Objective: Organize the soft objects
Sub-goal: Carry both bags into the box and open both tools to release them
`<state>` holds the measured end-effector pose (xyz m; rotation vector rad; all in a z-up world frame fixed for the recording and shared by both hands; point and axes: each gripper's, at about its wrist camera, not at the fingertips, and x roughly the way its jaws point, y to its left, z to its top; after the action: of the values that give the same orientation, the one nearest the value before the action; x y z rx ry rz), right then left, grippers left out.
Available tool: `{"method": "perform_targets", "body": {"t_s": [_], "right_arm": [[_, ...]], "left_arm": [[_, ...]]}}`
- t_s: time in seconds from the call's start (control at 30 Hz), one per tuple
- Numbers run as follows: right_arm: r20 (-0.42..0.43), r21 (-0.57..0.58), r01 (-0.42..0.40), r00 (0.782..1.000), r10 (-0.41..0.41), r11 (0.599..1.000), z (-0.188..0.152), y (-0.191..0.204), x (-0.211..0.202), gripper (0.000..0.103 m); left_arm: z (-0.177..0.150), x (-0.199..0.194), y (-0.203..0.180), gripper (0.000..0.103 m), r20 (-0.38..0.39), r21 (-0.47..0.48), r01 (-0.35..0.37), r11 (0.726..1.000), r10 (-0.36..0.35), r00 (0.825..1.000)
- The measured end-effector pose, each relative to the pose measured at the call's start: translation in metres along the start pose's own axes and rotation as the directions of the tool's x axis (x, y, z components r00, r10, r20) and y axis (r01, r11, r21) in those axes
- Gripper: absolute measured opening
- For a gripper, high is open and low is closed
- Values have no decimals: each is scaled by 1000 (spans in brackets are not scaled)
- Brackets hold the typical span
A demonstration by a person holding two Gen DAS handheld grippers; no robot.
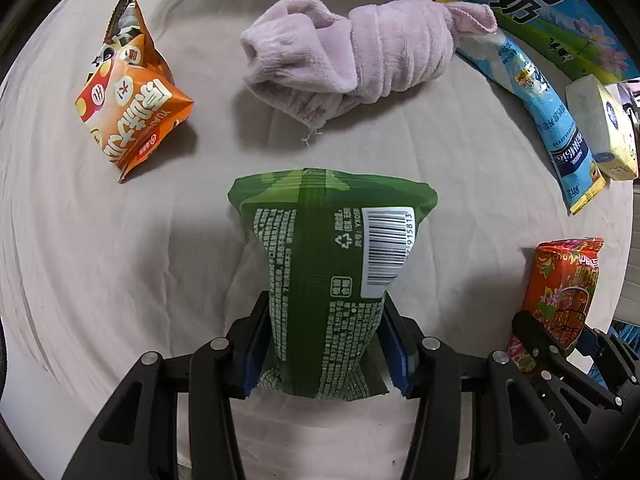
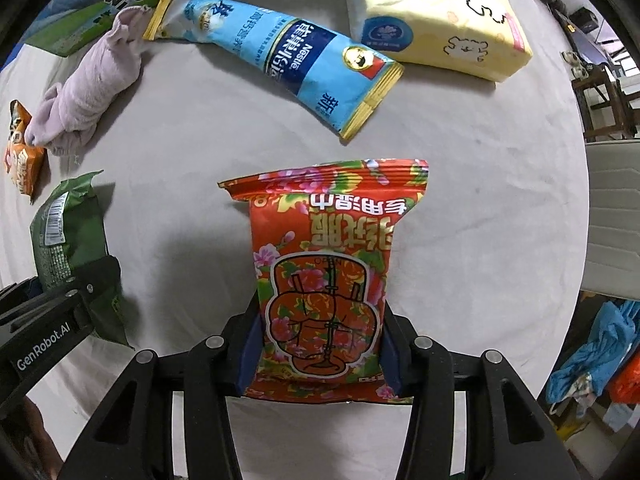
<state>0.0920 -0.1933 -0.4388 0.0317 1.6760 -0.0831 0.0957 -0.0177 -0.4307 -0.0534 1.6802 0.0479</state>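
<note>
Left tongs (image 1: 326, 344) clench a green pouch (image 1: 328, 264) over the cloth-covered surface (image 1: 120, 240). Right tongs (image 2: 320, 340) grip a red floral packet (image 2: 324, 280); a lilac towel (image 1: 344, 56) lies at 12 o'clock.

Green packet (image 1: 328, 280), red floral packet (image 2: 324, 280), lilac towel (image 1: 348, 56)

Towel (image 1: 344, 56) behind barcode pack (image 1: 332, 264); triangular snack bag (image 1: 128, 108) left, floral pack (image 1: 560, 296) right.
</note>
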Motion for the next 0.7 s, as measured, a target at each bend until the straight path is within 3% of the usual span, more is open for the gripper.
{"method": "perform_targets", "body": {"t_s": [0.2, 0.5, 0.7], "right_arm": [[-2, 1, -3, 1000, 3, 1000, 1, 7, -9, 51], [11, 3, -33, 999, 32, 999, -4, -2, -13, 47], [56, -7, -95, 994, 95, 995, -17, -7, -46, 46]], "left_arm": [[10, -17, -15, 43, 4, 5, -4, 1000, 4, 1000], [-3, -38, -29, 34, 12, 19, -8, 1000, 7, 1000], [-23, -94, -41, 34, 79, 20, 33, 999, -34, 996]]}}
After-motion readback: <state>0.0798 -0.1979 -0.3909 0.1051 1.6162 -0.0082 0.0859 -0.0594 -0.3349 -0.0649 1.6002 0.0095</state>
